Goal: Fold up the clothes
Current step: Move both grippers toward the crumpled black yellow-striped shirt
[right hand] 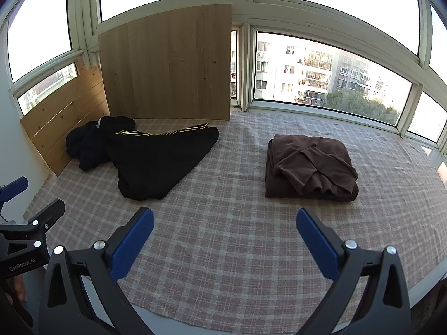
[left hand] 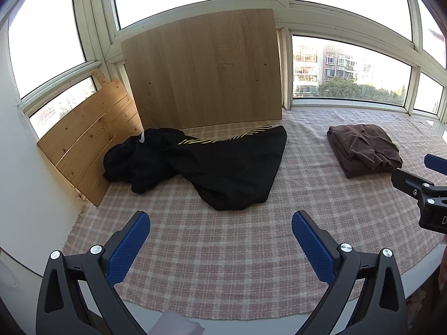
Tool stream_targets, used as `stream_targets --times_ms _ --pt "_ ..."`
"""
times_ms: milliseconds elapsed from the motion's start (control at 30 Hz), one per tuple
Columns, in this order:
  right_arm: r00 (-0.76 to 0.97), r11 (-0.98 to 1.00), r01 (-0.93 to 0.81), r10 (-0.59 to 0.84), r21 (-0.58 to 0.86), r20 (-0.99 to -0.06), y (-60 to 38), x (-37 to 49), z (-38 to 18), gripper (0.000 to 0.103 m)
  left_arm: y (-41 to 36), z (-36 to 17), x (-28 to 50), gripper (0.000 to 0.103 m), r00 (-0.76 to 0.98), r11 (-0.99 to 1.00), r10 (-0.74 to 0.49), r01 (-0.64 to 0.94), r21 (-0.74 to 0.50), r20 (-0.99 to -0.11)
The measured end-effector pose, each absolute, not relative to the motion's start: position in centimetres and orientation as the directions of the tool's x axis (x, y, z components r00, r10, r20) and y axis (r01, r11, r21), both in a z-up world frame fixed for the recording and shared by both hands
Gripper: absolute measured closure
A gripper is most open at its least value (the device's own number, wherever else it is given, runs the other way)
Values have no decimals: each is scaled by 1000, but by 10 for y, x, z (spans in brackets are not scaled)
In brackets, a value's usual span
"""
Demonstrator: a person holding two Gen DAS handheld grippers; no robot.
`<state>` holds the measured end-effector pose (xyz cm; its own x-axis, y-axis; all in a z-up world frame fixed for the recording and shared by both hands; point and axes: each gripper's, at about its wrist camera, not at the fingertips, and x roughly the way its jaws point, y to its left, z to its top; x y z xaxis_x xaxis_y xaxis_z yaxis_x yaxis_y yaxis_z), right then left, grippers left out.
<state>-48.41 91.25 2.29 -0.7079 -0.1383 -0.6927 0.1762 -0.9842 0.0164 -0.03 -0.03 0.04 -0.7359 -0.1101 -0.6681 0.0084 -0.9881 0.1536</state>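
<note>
We see both tongs spread wide, nothing between the pads. Left tongs (left hand: 220, 240) hover over the checked cloth (left hand: 237, 265), angled down; right tongs (right hand: 225, 237) same pose over the same cloth.

Left wrist view catches the right tongs at its right edge, jaws apart. Right wrist view catches the left tongs at its left edge, with printed lettering on the body and a bit of a hand below it; the left view doesn't give that.

Beyond the tongs: black garment (left hand: 223, 167) with yellow stripes, crumpled, unfolded, lying far-left on the cloth. A white logo on it reads clearly in the left view, only faintly in the right. Its left end sits close to the slatted wood panel (left hand: 89, 145); whether it touches, we can't tell. Large wooden board (left hand: 204, 67) leans upright against the window frame behind it.

Brown garment (right hand: 310, 164), folded into a squarish stack, lies to the right, well apart from the black one. Right view shows its top folds better.

Windows behind show apartment blocks (right hand: 315, 72) and trees.
</note>
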Motion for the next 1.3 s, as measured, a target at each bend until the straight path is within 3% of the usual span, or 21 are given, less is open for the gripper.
stream_targets --times_ms 133,400,1300 --pt "-707 -984 178 -137 13 -694 910 -483 19 0 -2 4 3 1 -761 -986 -123 20 167 -637" --pt "-704 -984 176 -132 9 -698 904 -484 22 0 -15 -4 -8 1 -725 -991 -104 21 130 -681" --pt "-690 -978 207 -149 3 -708 878 -479 20 0 -38 1 -7 1 -719 -994 -94 33 102 -689"
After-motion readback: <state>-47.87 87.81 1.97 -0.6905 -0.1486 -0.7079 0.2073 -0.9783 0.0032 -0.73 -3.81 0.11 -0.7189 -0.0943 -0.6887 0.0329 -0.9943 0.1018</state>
